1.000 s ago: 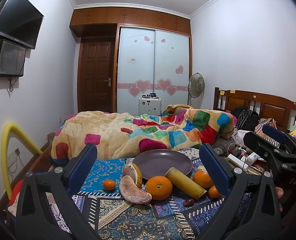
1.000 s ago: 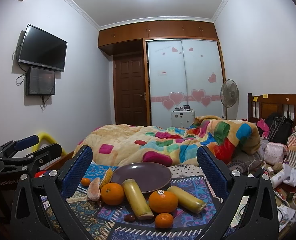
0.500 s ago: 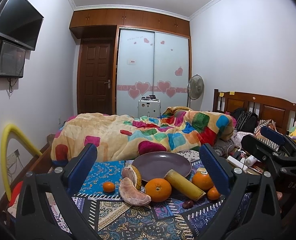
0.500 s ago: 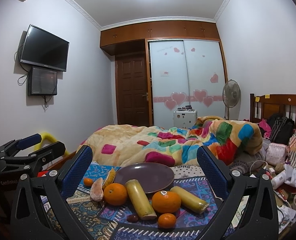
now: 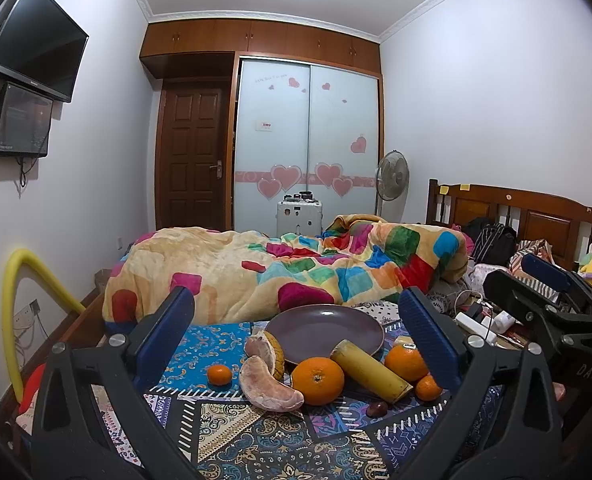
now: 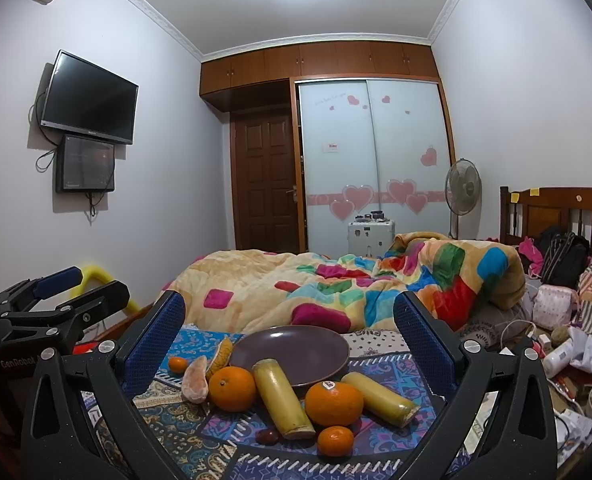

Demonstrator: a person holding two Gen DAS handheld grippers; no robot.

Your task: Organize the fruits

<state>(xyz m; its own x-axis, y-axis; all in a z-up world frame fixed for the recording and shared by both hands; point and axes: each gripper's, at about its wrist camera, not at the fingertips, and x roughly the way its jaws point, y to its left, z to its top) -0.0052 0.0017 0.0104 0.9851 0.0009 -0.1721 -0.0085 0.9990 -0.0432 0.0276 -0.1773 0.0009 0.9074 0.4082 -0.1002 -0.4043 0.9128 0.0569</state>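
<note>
A dark purple plate [image 5: 323, 330] [image 6: 292, 350] lies empty on a patterned cloth. In front of it lie two large oranges [image 5: 317, 380] [image 6: 333, 403], two yellow sugarcane pieces [image 5: 369, 370] [image 6: 282, 396], peeled pomelo segments [image 5: 268, 386] [image 6: 195, 378], small tangerines [image 5: 219, 375] [image 6: 335, 440] and a dark chestnut [image 5: 376, 409] [image 6: 268, 436]. My left gripper [image 5: 296, 320] is open and empty, back from the fruit. My right gripper [image 6: 290, 318] is open and empty too. Each gripper shows at the edge of the other's view.
A colourful blanket [image 5: 288, 268] is piled on the bed behind the plate. Cables, bottles and bags [image 6: 555, 320] clutter the right side. A yellow foam tube [image 5: 16, 300] curves at the left by the wall.
Both views have shifted slightly; the fruit sits a little lower and nearer in frame. Nothing was taken hold of or moved on the cloth.
</note>
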